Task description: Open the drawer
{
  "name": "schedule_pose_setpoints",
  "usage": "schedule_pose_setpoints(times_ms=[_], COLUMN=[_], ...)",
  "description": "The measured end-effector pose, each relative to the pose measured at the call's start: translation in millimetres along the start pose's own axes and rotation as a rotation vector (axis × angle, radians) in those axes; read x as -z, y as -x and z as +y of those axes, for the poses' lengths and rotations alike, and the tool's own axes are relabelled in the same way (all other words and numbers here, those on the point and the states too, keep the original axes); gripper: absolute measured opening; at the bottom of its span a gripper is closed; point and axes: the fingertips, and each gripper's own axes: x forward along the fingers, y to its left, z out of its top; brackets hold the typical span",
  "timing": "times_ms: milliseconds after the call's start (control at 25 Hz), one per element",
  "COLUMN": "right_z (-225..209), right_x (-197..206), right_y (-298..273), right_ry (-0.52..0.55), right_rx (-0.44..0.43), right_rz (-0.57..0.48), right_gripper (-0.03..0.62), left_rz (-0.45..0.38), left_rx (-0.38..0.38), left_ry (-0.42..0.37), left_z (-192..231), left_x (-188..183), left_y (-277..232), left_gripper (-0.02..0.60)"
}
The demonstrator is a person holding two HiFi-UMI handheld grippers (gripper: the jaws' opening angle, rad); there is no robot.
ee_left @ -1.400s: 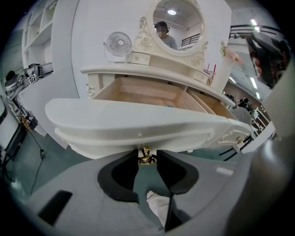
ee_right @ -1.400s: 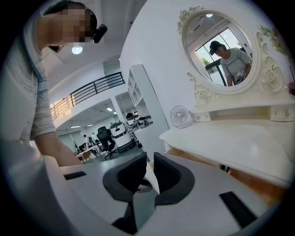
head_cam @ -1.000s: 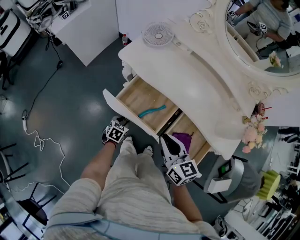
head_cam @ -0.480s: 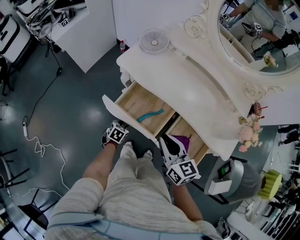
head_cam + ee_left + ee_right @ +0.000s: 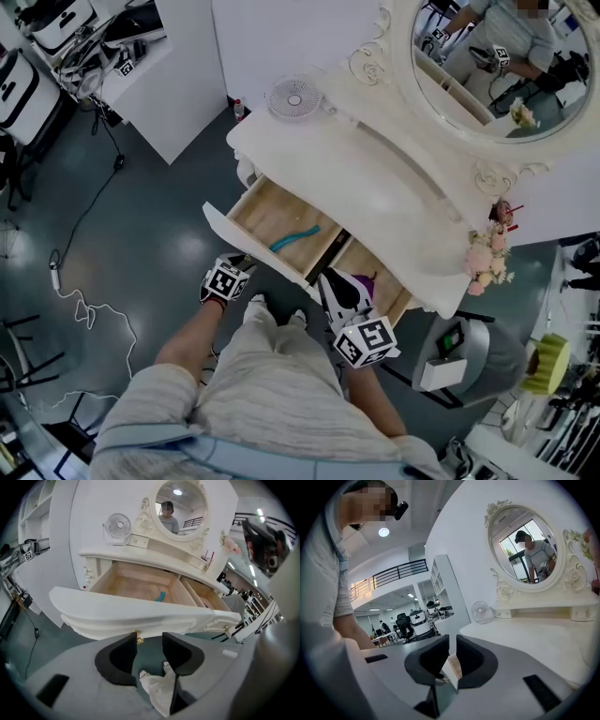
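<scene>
On the white dressing table point(image 5: 375, 178) both drawers stand pulled out. The left drawer point(image 5: 272, 211) holds a teal item point(image 5: 295, 237), and the right drawer point(image 5: 386, 281) holds a purple one point(image 5: 366, 278). My left gripper point(image 5: 236, 264) point(image 5: 150, 638) hangs just in front of the left drawer's front panel point(image 5: 136, 609). Its jaws have just been opening. The small brass knob point(image 5: 138, 640) sits beside the left fingertip, free of the pads. My right gripper point(image 5: 330, 279) point(image 5: 452, 641) is at the right drawer's front, its jaws a narrow gap apart with nothing between them.
A small fan point(image 5: 293, 97), an oval mirror point(image 5: 487, 66) and pink flowers point(image 5: 486, 258) are on the table. A grey bin point(image 5: 469, 356) stands at the right. A white cabinet point(image 5: 178, 66) is behind on the left, and a cable point(image 5: 89, 305) trails over the floor.
The head view has swung to take in more of the mirror. My left gripper has drawn a little back from the drawer front. Both drawers remain as far out as before.
</scene>
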Motion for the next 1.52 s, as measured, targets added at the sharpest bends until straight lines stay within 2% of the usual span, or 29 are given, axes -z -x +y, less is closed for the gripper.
schedule_pose_setpoints(times_ms=[320, 520, 800, 1000, 1320, 1520], right_z=[-2, 0, 4, 7, 10, 13], right_x=[-10, -15, -25, -33, -39, -44], right_y=[13, 19, 30, 37, 48, 51], right_ry=[0.002, 0.007, 0.016, 0.020, 0.046, 0.055], right_rx=[0.022, 0.026, 0.033, 0.032, 0.041, 0.033], right_rz=[-0.033, -0.050, -0.070, -0.086, -0.083, -0.081], right_gripper=[0.011, 0.011, 0.011, 0.011, 0.011, 0.009], left_rz=[-0.140, -0.269, -0.489, -0.580, -0.666, -0.708], left_rx=[0.073, 0.139, 0.228, 0.284, 0.384, 0.433], left_ry=[-0.022, -0.043, -0.084, -0.178, -0.186, -0.227], left_z=[-37, -74, -136, -170, -195, -208], left_x=[-34, -74, -146, -179, -202, -213], left_y=[45, 74, 128, 163, 194, 204], left_gripper=[0.170, 0.156, 0.100, 0.043, 0.014, 0.014])
